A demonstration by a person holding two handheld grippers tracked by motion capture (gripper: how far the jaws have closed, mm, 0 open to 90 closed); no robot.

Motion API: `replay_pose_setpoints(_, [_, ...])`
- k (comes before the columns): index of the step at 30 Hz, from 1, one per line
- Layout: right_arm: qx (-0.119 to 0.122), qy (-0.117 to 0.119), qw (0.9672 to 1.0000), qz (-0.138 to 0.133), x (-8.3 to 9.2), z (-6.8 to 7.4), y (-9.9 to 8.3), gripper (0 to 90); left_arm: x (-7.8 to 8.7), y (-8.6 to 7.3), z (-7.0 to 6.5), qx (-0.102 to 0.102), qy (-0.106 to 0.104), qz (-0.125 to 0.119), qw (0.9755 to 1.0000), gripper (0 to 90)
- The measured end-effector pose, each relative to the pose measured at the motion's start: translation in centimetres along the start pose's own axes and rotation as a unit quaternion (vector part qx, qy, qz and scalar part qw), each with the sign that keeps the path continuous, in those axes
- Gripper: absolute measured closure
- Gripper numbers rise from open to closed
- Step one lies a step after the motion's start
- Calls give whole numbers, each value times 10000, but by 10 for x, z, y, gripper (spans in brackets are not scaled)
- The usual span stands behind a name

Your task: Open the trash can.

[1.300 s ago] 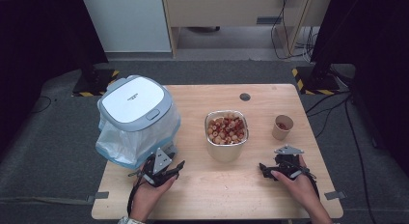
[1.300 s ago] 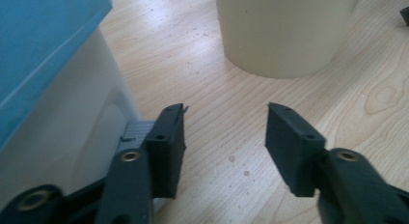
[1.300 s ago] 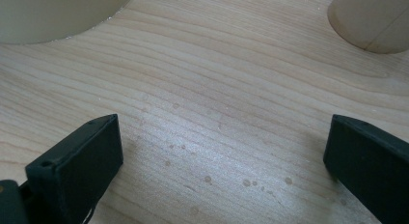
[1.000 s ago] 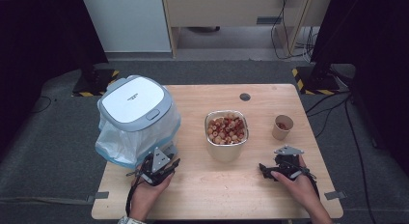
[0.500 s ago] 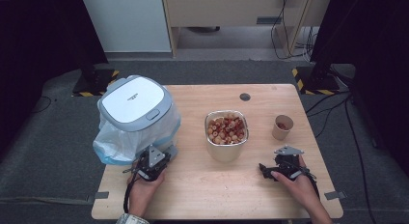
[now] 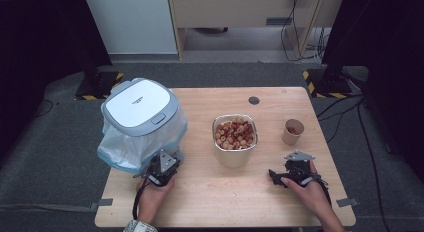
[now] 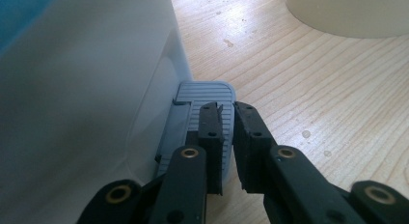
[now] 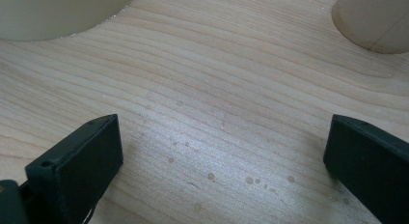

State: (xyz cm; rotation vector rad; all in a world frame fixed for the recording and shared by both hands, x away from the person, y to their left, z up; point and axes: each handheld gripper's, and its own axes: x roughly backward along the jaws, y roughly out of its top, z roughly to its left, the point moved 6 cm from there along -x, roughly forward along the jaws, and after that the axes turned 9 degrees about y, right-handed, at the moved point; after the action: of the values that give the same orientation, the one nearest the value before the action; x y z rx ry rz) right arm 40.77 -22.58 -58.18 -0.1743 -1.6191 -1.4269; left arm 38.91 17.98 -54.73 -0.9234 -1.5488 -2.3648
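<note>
While the left gripper (image 7: 226,137) sits over the bin's pedal (image 7: 205,96), the right gripper (image 8: 222,151) rests on the table (image 6: 210,202).

Left jaws are nearly together above the ribbed grey pedal at the bin (image 6: 140,112) base; right jaws stand wide apart, empty. A tub (image 6: 235,142) sits mid-table, a cup (image 6: 293,131) to its right.

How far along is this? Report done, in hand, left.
Done: nothing visible; the bin lid is closed, the bowl full. In hand: left tongs, nearly shut, sit over the pedal. Right tongs rest open on the table. Left: probably pressing the pedal to open the lid.
</note>
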Motion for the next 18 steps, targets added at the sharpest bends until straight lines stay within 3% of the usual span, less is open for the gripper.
replay_pose_setpoints(4, [-13, 3, 10000, 3, 0, 0, 0, 6, 0, 2, 0, 20, 16, -84, 10000, 814])
replay_pose_setpoints(13, [-6, 3, 10000, 2, 0, 0, 0, 6, -2, -1, 8, 154, 139, 15, 9998, 886])
replay_pose_setpoints(18, [-5, 2, 10000, 1, 0, 0, 0, 6, -2, -4, 7, 113, 231, 29, 9997, 893])
